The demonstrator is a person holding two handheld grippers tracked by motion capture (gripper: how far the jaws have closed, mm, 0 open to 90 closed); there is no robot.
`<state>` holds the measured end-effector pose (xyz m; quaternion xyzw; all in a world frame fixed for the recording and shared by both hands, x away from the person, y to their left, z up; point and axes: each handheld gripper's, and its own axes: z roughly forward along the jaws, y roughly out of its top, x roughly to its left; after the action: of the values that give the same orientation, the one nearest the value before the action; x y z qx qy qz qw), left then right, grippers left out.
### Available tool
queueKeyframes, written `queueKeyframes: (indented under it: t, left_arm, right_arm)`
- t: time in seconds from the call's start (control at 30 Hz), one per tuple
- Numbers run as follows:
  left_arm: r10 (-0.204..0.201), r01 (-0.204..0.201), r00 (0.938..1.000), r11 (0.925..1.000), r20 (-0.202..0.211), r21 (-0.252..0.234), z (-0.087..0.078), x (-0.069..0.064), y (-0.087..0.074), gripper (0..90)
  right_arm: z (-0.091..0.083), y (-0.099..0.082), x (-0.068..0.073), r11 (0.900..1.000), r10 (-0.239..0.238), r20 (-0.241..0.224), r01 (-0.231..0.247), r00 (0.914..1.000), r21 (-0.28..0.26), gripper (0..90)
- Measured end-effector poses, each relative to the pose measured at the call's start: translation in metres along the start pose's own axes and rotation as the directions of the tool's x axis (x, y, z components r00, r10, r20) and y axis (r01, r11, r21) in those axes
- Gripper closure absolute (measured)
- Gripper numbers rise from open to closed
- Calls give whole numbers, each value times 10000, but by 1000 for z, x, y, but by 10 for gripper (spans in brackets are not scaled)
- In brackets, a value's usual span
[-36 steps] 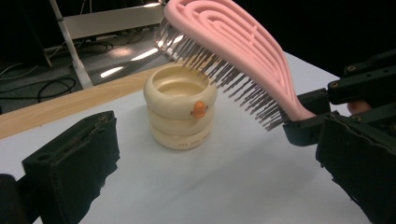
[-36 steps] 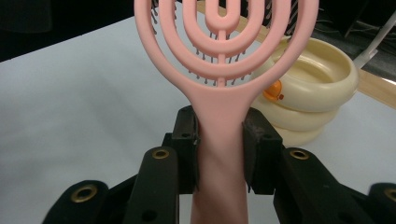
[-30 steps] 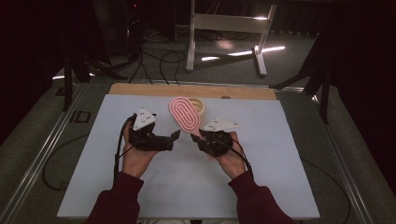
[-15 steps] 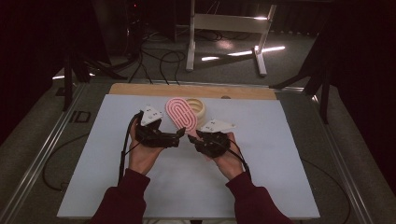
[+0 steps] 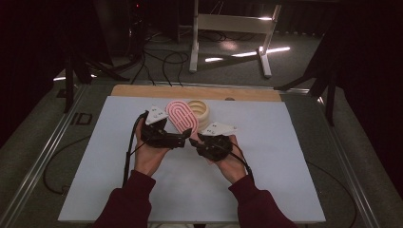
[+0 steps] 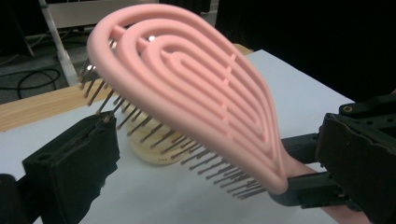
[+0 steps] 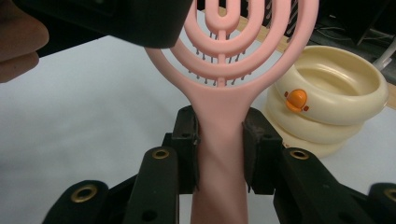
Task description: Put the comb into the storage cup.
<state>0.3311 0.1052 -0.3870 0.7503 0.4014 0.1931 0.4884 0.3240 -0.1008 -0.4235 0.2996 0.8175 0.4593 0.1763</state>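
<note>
A pink hairbrush (image 5: 180,117) with an openwork oval head stands tilted above the white table (image 5: 285,171). My right gripper (image 7: 219,144) is shut on its handle (image 7: 219,182), a pad pressing on either side. In the high view the right gripper (image 5: 196,141) sits just right of centre. My left gripper (image 6: 219,137) is open, with its jaws wide on either side of the brush head (image 6: 196,88). Its left jaw is next to the bristle tips (image 6: 140,126); whether they touch I cannot tell. Its right jaw stands apart from the smooth back. From above, the left gripper (image 5: 182,138) faces the right one.
A cream ring-shaped bowl (image 7: 336,93) with a small orange mark (image 7: 296,100) stands on the table just behind the brush, at the back centre (image 5: 201,110). A wooden strip (image 5: 237,92) runs along the table's far edge. Cables trail from both grippers.
My left gripper has edged right, closer to the brush head, and the head now leans a little more to the left. The right gripper has kept still with the handle in its grip.
</note>
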Motion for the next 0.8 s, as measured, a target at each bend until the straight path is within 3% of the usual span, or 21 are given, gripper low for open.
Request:
queueKeyframes:
  t: [0.3,0.8]
  left_arm:
    - [-450,450,9989,9990,131,21,5,-1,2,38]
    - [-877,870,9940,9961,653,148,10,-5,3,271]
  right_arm:
    - [-1,1,2,9998,-82,-35,82,10000,-182,697]
    - [-4,2,3,9986,-253,-51,251,9997,-473,698]
